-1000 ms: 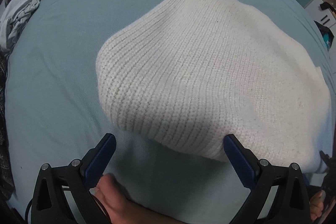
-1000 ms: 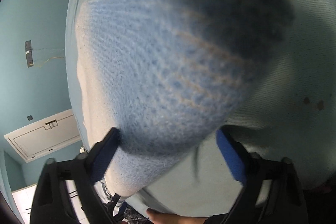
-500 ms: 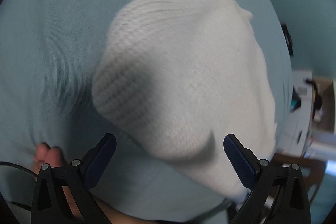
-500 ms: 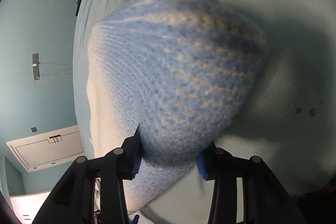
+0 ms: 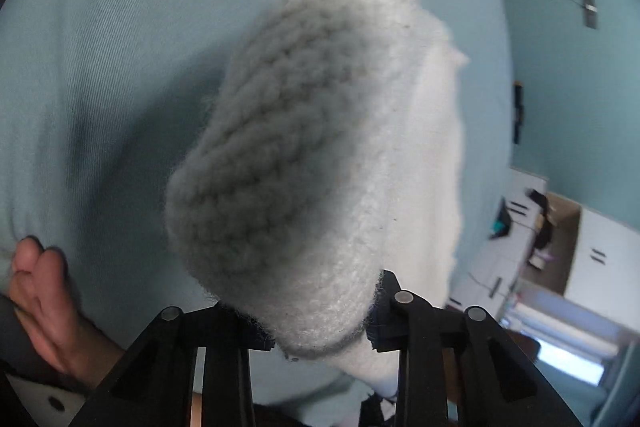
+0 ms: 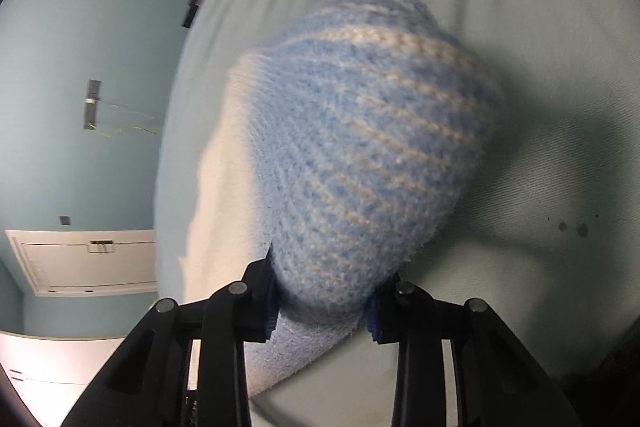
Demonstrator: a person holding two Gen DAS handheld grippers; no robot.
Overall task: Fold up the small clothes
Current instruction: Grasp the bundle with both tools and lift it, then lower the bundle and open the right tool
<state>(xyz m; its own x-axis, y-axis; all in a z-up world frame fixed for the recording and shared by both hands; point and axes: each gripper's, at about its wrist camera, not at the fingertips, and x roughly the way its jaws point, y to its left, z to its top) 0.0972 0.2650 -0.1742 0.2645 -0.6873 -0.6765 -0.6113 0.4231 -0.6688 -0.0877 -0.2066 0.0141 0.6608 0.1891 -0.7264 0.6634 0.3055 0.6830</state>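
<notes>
Left wrist view: the left gripper (image 5: pixel 320 323) is clamped on a fold of the chunky white knitted garment (image 5: pixel 316 155), lifted above the pale blue bedsheet (image 5: pixel 120 27). Right wrist view: the right gripper (image 6: pixel 322 301) pinches the same garment's blue-and-cream striped knit side (image 6: pixel 368 155) over the sheet.

Both wrist views close, sharing knit garment (image 5: pixel 320 155)
</notes>
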